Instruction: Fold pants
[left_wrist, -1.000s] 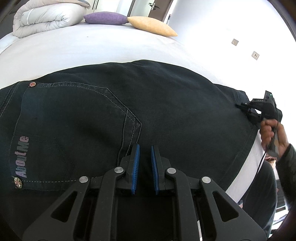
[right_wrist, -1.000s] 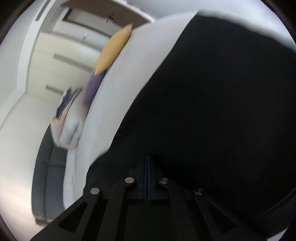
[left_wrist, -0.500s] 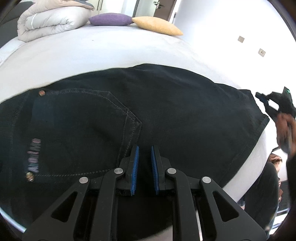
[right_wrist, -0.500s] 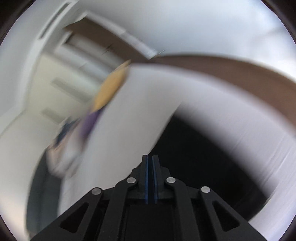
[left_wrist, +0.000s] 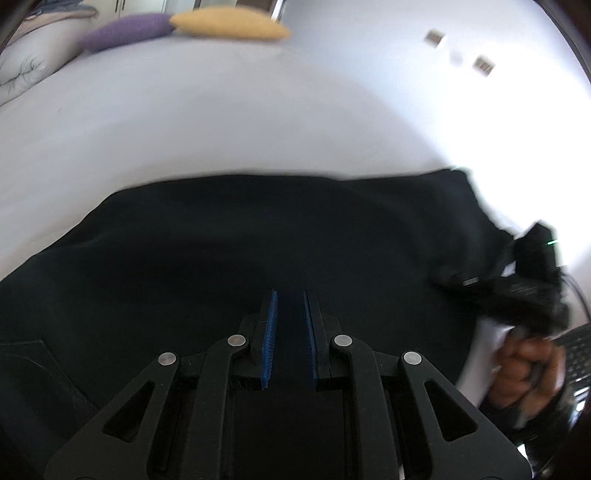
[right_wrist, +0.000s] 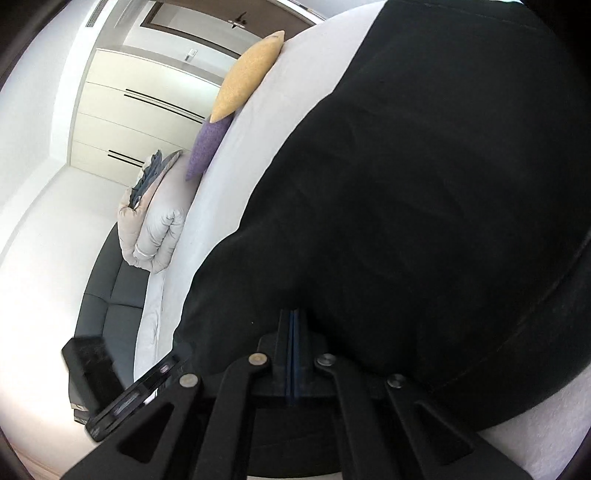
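Dark folded pants (left_wrist: 280, 236) lie on a white bed (left_wrist: 207, 110). My left gripper (left_wrist: 289, 306) hovers over their near edge with a narrow gap between its blue pads, holding nothing. My right gripper (right_wrist: 293, 317) has its pads pressed together at the pants' edge (right_wrist: 388, 206); whether cloth is pinched between them cannot be told. In the left wrist view the right gripper (left_wrist: 443, 275) sits at the pants' right end, held by a hand (left_wrist: 524, 362).
A purple pillow (left_wrist: 125, 29) and a yellow pillow (left_wrist: 229, 24) lie at the far end of the bed. A rolled duvet (right_wrist: 155, 218) lies beside them. A dark sofa (right_wrist: 107, 310) stands past the bed's edge. A wardrobe (right_wrist: 140, 122) lines the wall.
The left gripper has pulled back, so the pocket and label have left its view. The right gripper swung away from the pants, then came back down onto their right edge.
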